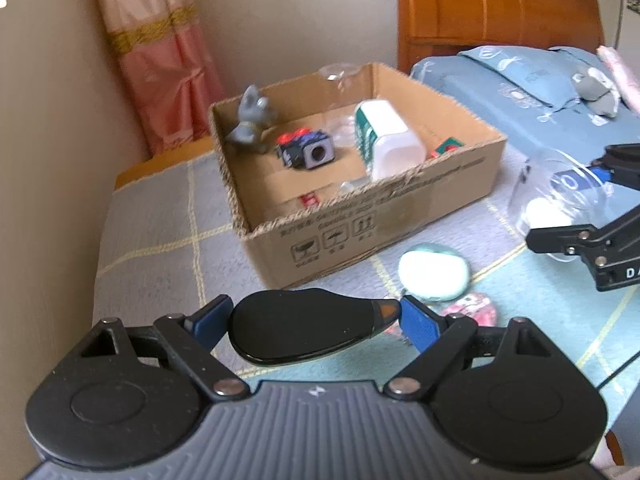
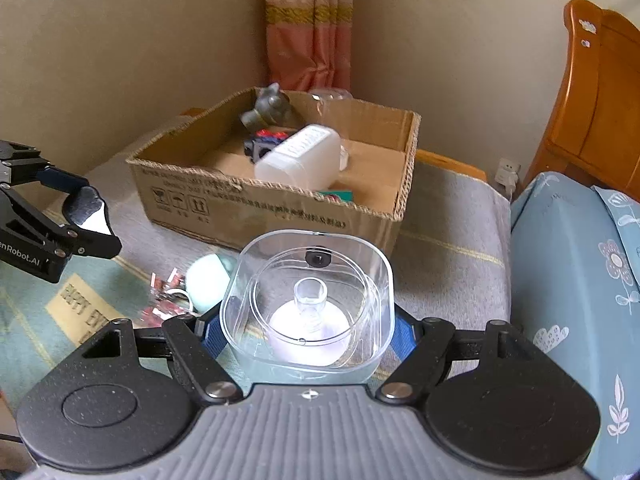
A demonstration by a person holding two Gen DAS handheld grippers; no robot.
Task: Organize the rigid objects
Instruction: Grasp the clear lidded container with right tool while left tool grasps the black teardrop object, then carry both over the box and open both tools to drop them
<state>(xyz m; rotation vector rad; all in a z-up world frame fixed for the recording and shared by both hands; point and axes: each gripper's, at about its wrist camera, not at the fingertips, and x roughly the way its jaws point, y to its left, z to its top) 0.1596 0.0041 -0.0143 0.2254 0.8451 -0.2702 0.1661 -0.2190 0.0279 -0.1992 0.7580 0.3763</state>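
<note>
My left gripper is shut on a flat black oval object, held above the mat in front of the cardboard box. My right gripper is shut on a clear plastic container with a clear lid inside; it also shows in the left wrist view. The box holds a grey toy figure, a dark cube toy, a white plastic bottle and clear items. A pale green-white case lies on the mat by the box.
A pink wrapped item lies beside the case. The mat covers a low surface against a beige wall. A bed with blue bedding and a wooden headboard stands at the right. A pink curtain hangs in the corner.
</note>
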